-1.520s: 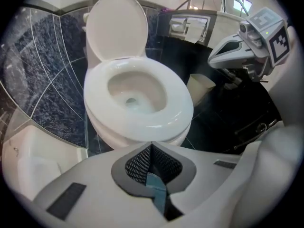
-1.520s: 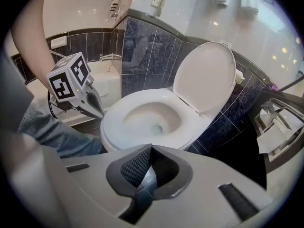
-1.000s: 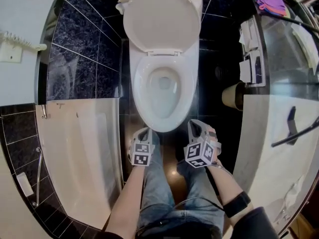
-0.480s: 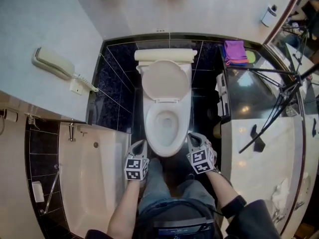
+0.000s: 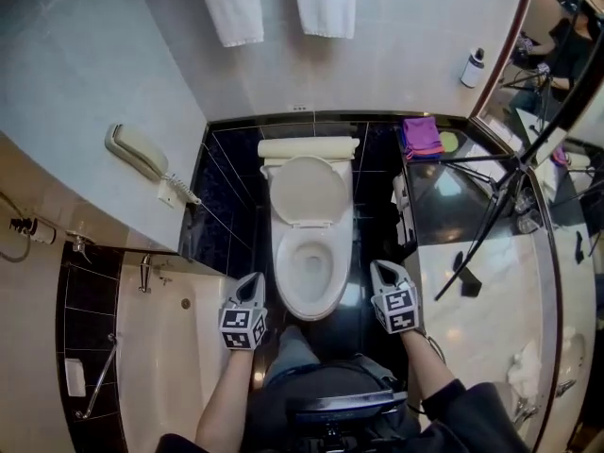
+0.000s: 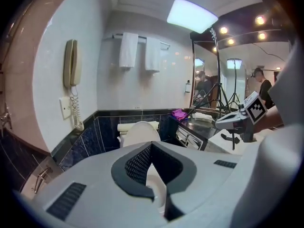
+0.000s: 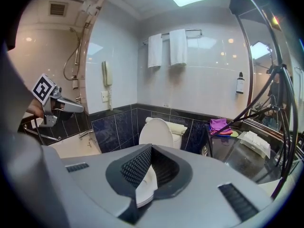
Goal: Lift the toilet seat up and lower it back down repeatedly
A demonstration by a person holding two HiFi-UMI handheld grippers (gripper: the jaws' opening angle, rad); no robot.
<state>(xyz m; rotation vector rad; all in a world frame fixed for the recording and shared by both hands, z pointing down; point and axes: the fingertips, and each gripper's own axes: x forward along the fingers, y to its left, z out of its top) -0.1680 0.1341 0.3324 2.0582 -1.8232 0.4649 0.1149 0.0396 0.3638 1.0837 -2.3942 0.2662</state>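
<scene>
The white toilet (image 5: pixel 310 267) stands in the middle of the head view, with its seat and lid (image 5: pixel 307 192) raised against the tank. The raised seat (image 6: pixel 137 132) also shows in the left gripper view, and the same seat (image 7: pixel 156 133) in the right gripper view. My left gripper (image 5: pixel 255 281) hangs by the bowl's front left, shut and holding nothing. My right gripper (image 5: pixel 380 268) hangs by the front right, also shut and holding nothing. Neither touches the toilet. In their own views the left gripper (image 6: pixel 151 145) and the right gripper (image 7: pixel 151 147) show meeting pads.
A bathtub (image 5: pixel 179 357) lies left of the toilet, with a wall phone (image 5: pixel 140 152) above it. Two towels (image 5: pixel 274 3) hang on the back wall. On the right is a dark counter (image 5: pixel 444 206) with a purple cloth (image 5: pixel 420 135), a tripod (image 5: pixel 500 206) and a bottle (image 5: pixel 472 66).
Both grippers have risen from low at the bowl's front, and the head view has pulled back, so the toilet looks smaller. The seat stays up.
</scene>
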